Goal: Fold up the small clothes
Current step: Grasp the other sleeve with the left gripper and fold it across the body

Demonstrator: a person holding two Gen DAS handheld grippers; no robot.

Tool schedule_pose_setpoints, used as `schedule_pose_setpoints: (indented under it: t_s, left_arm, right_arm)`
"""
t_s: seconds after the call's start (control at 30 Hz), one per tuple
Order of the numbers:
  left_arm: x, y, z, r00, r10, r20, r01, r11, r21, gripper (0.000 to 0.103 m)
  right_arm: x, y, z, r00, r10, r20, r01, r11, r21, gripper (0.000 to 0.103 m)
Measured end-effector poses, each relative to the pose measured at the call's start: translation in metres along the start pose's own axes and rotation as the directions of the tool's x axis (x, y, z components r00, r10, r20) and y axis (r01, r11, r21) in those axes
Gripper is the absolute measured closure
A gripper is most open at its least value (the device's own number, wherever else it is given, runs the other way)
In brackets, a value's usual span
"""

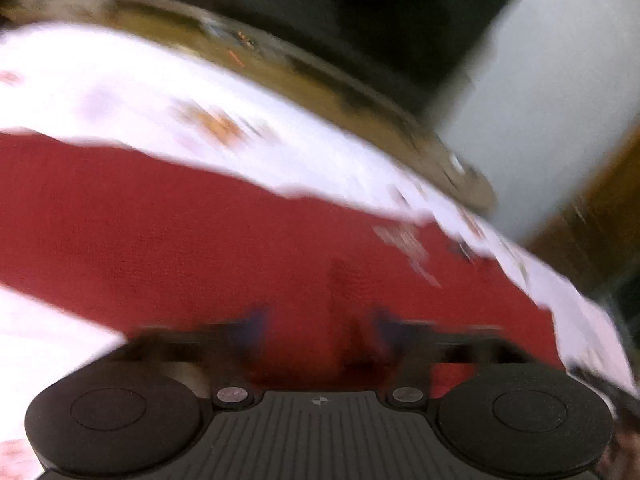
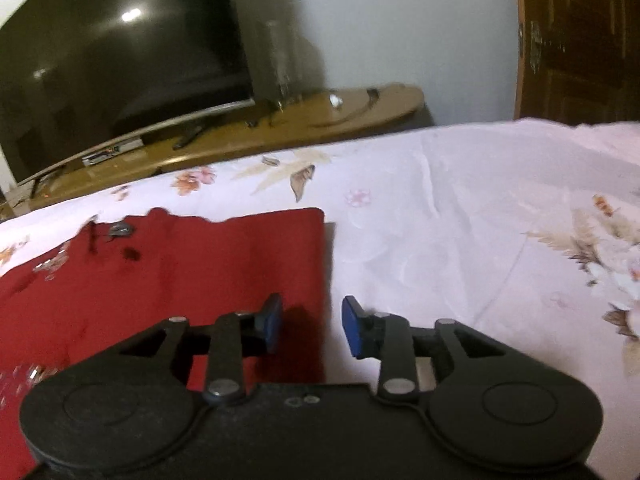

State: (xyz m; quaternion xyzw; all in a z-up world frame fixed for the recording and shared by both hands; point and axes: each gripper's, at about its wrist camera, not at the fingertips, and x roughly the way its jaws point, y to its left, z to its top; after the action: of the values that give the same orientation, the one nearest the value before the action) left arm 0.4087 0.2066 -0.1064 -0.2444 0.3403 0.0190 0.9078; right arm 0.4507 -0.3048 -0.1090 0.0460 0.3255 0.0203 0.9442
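A red garment (image 2: 200, 268) lies flat on a white floral bedsheet (image 2: 460, 208). It has silvery decorations near its far left part. My right gripper (image 2: 312, 326) is open and straddles the garment's right edge, one blue pad (image 2: 273, 322) over the red cloth, the other on the sheet side. In the blurred left wrist view the red garment (image 1: 200, 232) fills the middle. My left gripper (image 1: 320, 332) hovers low over it with its blue fingertips apart and nothing between them.
A wooden TV stand (image 2: 280, 128) with a dark television (image 2: 120, 60) stands beyond the bed's far edge. A brown wooden door (image 2: 580, 40) is at the right. White wall lies between them. The sheet stretches right of the garment.
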Motion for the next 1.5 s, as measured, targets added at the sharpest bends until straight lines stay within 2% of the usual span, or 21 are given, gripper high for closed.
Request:
schedule_pose_setpoints:
  t_s: [0.07,0.17,0.23,0.27,0.33,0.5,0.6,0.67,0.7,0.73,0.77,0.83,0.87,0.9,0.93,1.03,1.13,1.23,1.33,1.43,1.5]
  left_arm:
    - [-0.028,0.024,0.0,0.996,0.026,0.088,-0.023,0.999,-0.031,0.011]
    - [-0.066,0.091,0.003,0.983,0.095,0.156,-0.063,0.978,-0.199,0.012]
    - [-0.081,0.133,0.007,0.973,0.161,0.167,-0.105,0.947,-0.303,0.027]
    - [-0.089,0.159,0.009,0.965,0.205,0.164,-0.129,0.916,-0.38,0.03]
    - [-0.099,0.193,0.011,0.953,0.254,0.164,-0.151,0.871,-0.468,0.034]
    - [-0.107,0.251,0.025,0.951,0.24,0.196,-0.077,0.795,-0.601,0.038]
    - [-0.1,0.266,0.033,0.953,0.219,0.208,-0.043,0.78,-0.624,0.038]
    - [-0.097,0.273,0.035,0.953,0.22,0.211,-0.04,0.777,-0.628,0.048]
    - [-0.094,0.279,0.037,0.951,0.235,0.2,-0.055,0.767,-0.639,0.065]
    - [-0.092,0.285,0.037,0.951,0.249,0.182,-0.073,0.756,-0.651,0.093]
    - [-0.087,0.291,0.033,0.952,0.262,0.159,-0.096,0.747,-0.658,0.096]
    - [-0.082,0.301,0.035,0.957,0.229,0.177,-0.058,0.751,-0.658,0.096]
    - [-0.083,0.295,0.039,0.956,0.245,0.163,-0.088,0.767,-0.635,0.099]
    - [-0.085,0.282,0.046,0.95,0.268,0.163,-0.125,0.8,-0.587,0.099]
    - [-0.088,0.266,0.053,0.947,0.254,0.198,-0.112,0.836,-0.537,0.099]
    - [-0.087,0.204,0.074,0.949,0.17,0.267,-0.062,0.927,-0.371,0.099]
    - [-0.075,0.119,0.085,0.957,0.026,0.288,0.027,0.984,-0.178,0.099]
    - [-0.044,0.026,0.072,0.973,-0.082,0.216,0.083,0.997,0.006,0.099]
    - [-0.009,-0.043,0.048,0.984,-0.126,0.122,0.113,0.987,0.112,0.099]
    - [0.034,-0.104,0.014,0.992,-0.129,0.008,0.125,0.971,0.202,0.099]
    - [0.065,-0.142,-0.018,0.993,-0.078,-0.086,0.1,0.952,0.289,0.098]
  right_arm:
    - [-0.018,0.0,-0.012,1.0,0.011,0.007,-0.011,1.0,-0.013,0.064]
    - [-0.037,0.001,-0.025,1.0,0.021,0.003,-0.021,1.0,-0.014,0.063]
    - [-0.046,0.0,-0.026,1.0,0.014,-0.008,-0.014,1.0,-0.001,0.063]
    - [-0.051,0.001,-0.03,1.0,0.01,-0.014,-0.01,1.0,0.008,0.063]
    - [-0.06,0.003,-0.036,1.0,-0.004,-0.021,0.004,1.0,0.03,0.063]
    - [-0.071,0.019,-0.044,0.999,-0.02,-0.035,0.022,0.998,0.061,0.062]
    - [-0.079,0.034,-0.043,1.0,-0.02,-0.023,0.021,0.998,0.052,0.062]
    - [-0.085,0.042,-0.042,1.0,-0.018,-0.013,0.019,0.999,0.05,0.062]
    - [-0.088,0.044,-0.041,1.0,-0.018,-0.008,0.019,0.999,0.051,0.062]
    - [-0.09,0.047,-0.04,1.0,-0.019,-0.004,0.019,0.998,0.053,0.062]
    - [-0.092,0.048,-0.039,1.0,-0.021,0.0,0.021,0.998,0.055,0.062]
    - [-0.096,0.05,-0.038,1.0,-0.025,0.006,0.024,0.998,0.06,0.062]
    - [-0.097,0.05,-0.037,1.0,-0.027,0.008,0.026,0.998,0.062,0.062]
    - [-0.099,0.049,-0.037,1.0,-0.03,0.01,0.029,0.997,0.066,0.062]
    - [-0.1,0.048,-0.037,0.999,-0.031,0.013,0.03,0.997,0.069,0.062]
    - [-0.105,0.042,-0.037,0.999,-0.03,0.021,0.028,0.995,0.092,0.062]
    - [-0.105,0.035,-0.035,0.999,-0.026,0.025,0.023,0.992,0.121,0.062]
    - [-0.108,0.03,-0.034,0.999,-0.02,0.033,0.016,0.991,0.134,0.062]
    - [-0.113,0.025,-0.035,0.999,-0.019,0.042,0.013,0.991,0.13,0.062]
    - [-0.119,0.012,-0.035,0.999,-0.021,0.041,0.015,0.987,0.158,0.062]
    - [-0.121,0.002,-0.035,0.999,-0.022,0.036,0.014,0.979,0.202,0.061]
